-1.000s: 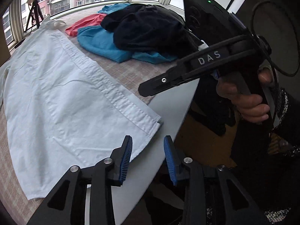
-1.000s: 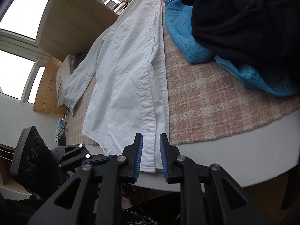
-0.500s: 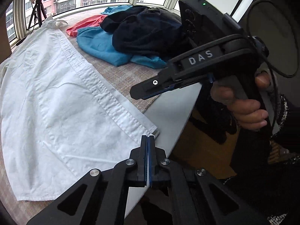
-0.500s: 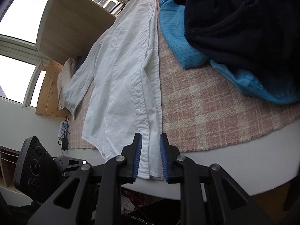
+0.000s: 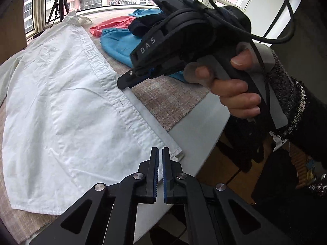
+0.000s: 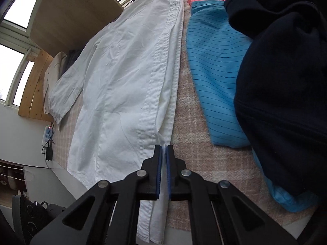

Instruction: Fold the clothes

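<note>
A white shirt [image 5: 61, 102] lies spread flat on the plaid cloth, with its button placket running toward the table's near edge. My left gripper [image 5: 160, 161] is shut on the shirt's bottom front corner, and a sliver of white fabric shows between its blue pads. In the right wrist view the shirt [image 6: 122, 81] stretches away from me. There my right gripper [image 6: 163, 155] is shut on the placket edge, further up the same side. The left wrist view shows the right gripper [image 5: 124, 82], held by a hand [image 5: 235, 94], with its tip down on the placket.
A blue striped garment [image 6: 214, 71], a dark garment [image 6: 286, 61] heaped on it and a coral one [image 5: 110, 25] lie to the right of the shirt. The white table rim [image 5: 196, 138] curves close by. A tripod [image 5: 59, 6] stands at the window.
My left gripper was open a second ago, then closed at the shirt's bottom corner. My right gripper has moved forward along the placket and closed on it.
</note>
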